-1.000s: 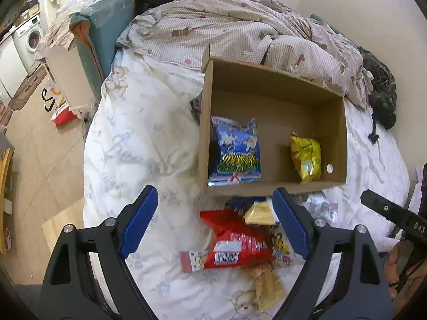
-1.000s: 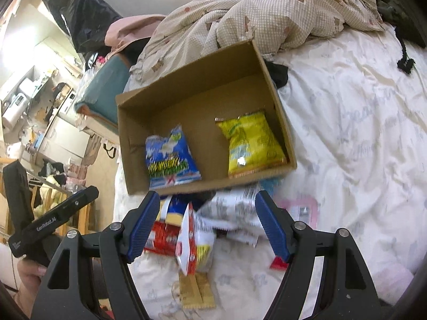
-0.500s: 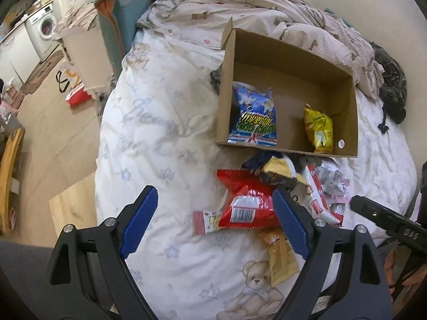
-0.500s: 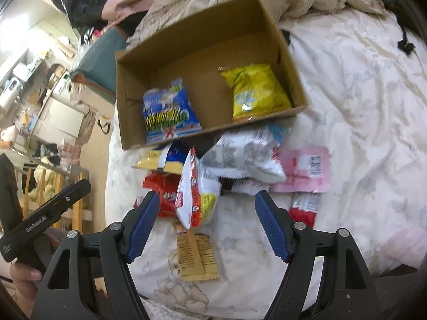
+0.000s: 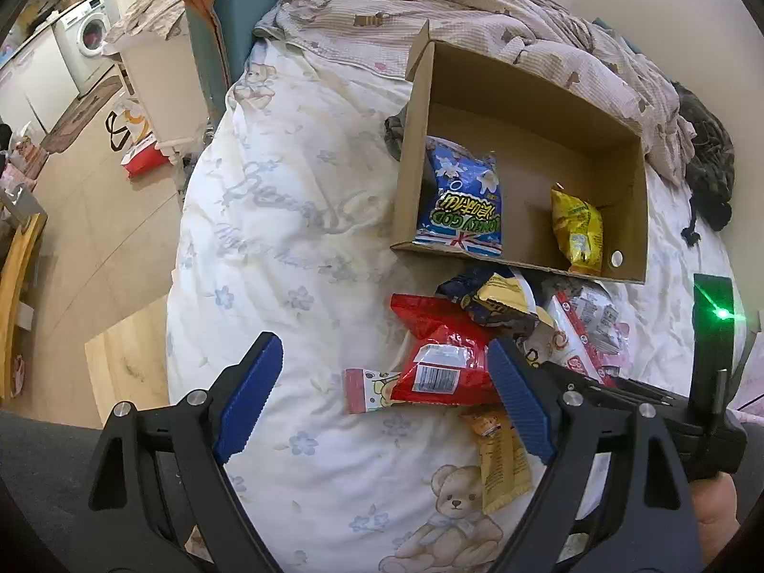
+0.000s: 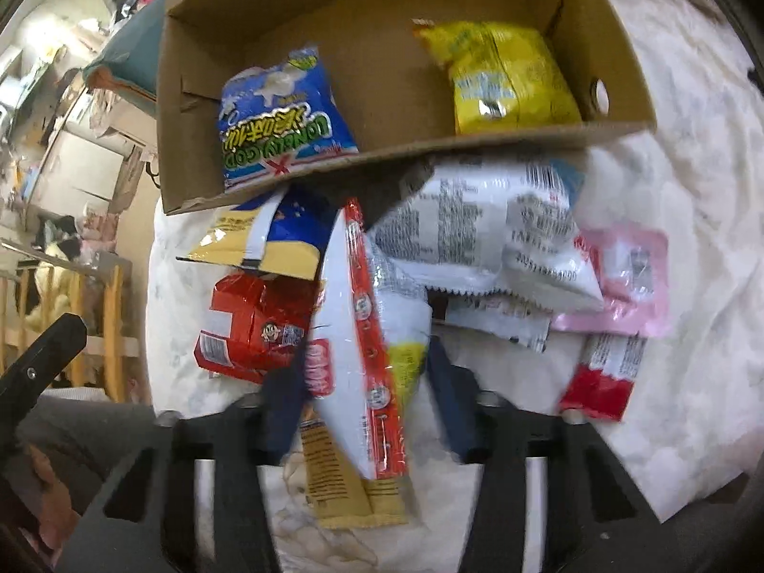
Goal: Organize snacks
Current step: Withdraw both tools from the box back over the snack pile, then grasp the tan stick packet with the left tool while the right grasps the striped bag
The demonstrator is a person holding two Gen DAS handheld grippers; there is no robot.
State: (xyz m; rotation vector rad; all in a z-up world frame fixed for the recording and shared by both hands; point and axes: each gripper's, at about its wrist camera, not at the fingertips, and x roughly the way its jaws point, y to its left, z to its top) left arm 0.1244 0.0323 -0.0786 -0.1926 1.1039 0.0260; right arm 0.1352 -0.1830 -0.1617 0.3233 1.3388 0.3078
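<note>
Our right hand-held gripper [image 6: 367, 401] is closing around the white pouch [image 6: 363, 334], at 6 o'clock below the box [image 6: 477, 148]; light, crinkly, slippery, so we pinch mid-body. Left hand-held gripper [image 5: 382, 396] hangs wide, empty

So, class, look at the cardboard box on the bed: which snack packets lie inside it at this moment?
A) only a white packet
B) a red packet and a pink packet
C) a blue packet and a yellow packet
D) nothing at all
C: inside the cardboard box lie a blue packet on one side and a yellow packet on the other, and the other snacks sit outside on the bedsheet.
</note>
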